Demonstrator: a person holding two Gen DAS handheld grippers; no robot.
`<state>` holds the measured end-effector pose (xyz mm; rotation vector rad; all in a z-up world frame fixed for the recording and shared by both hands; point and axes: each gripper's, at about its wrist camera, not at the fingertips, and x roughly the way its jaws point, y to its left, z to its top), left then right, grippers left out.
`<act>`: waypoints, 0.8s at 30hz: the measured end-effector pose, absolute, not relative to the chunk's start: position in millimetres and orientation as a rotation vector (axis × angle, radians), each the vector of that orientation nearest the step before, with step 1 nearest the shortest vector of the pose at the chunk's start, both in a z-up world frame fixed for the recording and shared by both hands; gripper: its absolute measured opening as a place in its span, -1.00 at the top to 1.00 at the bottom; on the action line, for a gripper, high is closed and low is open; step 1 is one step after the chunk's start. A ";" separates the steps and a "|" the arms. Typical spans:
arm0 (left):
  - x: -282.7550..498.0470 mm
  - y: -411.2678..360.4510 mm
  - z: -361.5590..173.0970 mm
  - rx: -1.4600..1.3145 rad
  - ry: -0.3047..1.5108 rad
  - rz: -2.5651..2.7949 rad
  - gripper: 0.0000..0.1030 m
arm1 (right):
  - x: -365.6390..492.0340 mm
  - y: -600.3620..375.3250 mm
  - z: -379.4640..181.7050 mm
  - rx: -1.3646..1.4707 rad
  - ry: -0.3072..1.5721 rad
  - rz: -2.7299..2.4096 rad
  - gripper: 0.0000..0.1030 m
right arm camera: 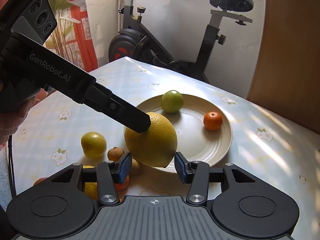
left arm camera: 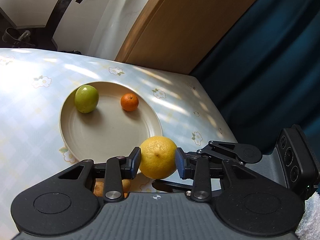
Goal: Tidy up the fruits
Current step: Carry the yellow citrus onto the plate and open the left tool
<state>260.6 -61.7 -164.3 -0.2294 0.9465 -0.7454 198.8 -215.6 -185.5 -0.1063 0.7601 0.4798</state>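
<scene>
Left claw (left arm camera: pixel 158 161) clenched on big yellow citrus (left arm camera: pixel 158 157), pads pressing both flanks, fruit lifted clear of counter (left arm camera: pixel 26 120) at near rim of beige plate (left arm camera: pixel 112 138). Right claw (right arm camera: pixel 153 167) empty, jaws parted with a narrow gap, hanging just beside the held citrus in right wrist view, not gripping it; contact between its pads and the peel hard to tell. Already on plate: green fruit (left arm camera: pixel 86 99) and small orange (left arm camera: pixel 129 102), apart from each other. Still on counter near the plate: yellow-green fruit (right arm camera: pixel 93 145), brown fruit (right arm camera: pixel 116 154), more pieces half hidden under the claw frame. Judged step: carrying citrus onto plate. Risks: round, waxy peel held by only two flat pads, so could squirt out or rotate if grip loosens or wrist tilts; drop at rim could tip plate or send fruit rolling off counter edge, close on the right. Release too near small orange could knock it out. Right claw this close could bump the citrus loose. Loose fruit beneath could get nudged.
</scene>
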 end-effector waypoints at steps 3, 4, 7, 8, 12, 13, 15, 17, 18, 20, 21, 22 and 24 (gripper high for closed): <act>273.5 -50.8 -164.5 -0.240 0.946 -0.712 0.24 | 218.2 -206.0 -186.7 -0.101 0.773 0.497 0.16; 277.3 -48.1 -165.2 -0.242 0.948 -0.701 0.24 | 225.3 -202.3 -187.8 -0.103 0.779 0.503 0.16; 288.1 -40.4 -165.9 -0.237 0.950 -0.670 0.24 | 244.7 -191.6 -191.2 -0.097 0.799 0.520 0.16; 292.6 -38.2 -166.6 -0.237 0.952 -0.659 0.24 | 249.7 -189.4 -192.2 -0.096 0.804 0.524 0.16; 310.7 -28.9 -172.8 -0.256 0.969 -0.631 0.24 | 271.7 -176.6 -199.8 -0.103 0.832 0.531 0.16; 314.2 -26.5 -173.5 -0.261 0.973 -0.626 0.24 | 276.1 -174.4 -201.8 -0.105 0.839 0.530 0.16; 318.7 -22.1 -175.6 -0.269 0.981 -0.615 0.24 | 284.6 -168.5 -205.3 -0.113 0.855 0.528 0.16; 325.6 -18.6 -179.7 -0.275 0.987 -0.604 0.24 | 291.5 -162.8 -208.3 -0.123 0.868 0.522 0.16; 326.8 -17.3 -180.8 -0.279 0.989 -0.599 0.24 | 294.2 -160.6 -209.5 -0.124 0.873 0.520 0.16; 330.0 -14.9 -182.6 -0.288 0.992 -0.590 0.24 | 296.5 -157.5 -213.1 -0.132 0.877 0.512 0.16; 333.2 -14.7 -185.4 -0.287 0.995 -0.585 0.24 | 298.1 -154.6 -214.8 -0.139 0.880 0.509 0.16; 335.1 -14.6 -186.7 -0.286 0.999 -0.580 0.24 | 299.6 -151.3 -216.9 -0.143 0.883 0.505 0.16; 339.0 -13.7 -189.6 -0.293 1.000 -0.570 0.24 | 302.9 -148.4 -219.6 -0.135 0.888 0.497 0.16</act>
